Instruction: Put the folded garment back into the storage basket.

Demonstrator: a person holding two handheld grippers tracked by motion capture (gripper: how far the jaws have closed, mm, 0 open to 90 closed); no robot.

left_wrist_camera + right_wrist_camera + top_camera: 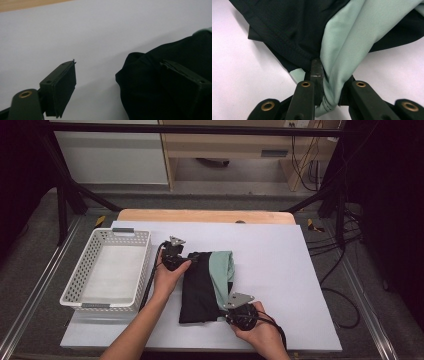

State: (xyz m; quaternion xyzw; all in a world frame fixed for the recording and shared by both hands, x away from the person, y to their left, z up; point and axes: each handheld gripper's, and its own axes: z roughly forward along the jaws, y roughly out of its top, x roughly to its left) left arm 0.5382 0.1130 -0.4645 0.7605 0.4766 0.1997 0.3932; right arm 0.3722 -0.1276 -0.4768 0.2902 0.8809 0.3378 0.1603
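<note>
Currently | garment (207, 285) right of basket (107, 270); right gripper (324, 82) clamped on its mint-green near corner; left gripper (117, 82) jaws apart at far corner | risk: one-sided lift could undo the fold

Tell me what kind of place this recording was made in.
Most likely a lab or workshop set up for recording handling tasks. A black metal frame surrounds a table covered with a white sheet, loose cables trail across the floor, and a white basket stands ready beside folded black and green clothing.
</note>
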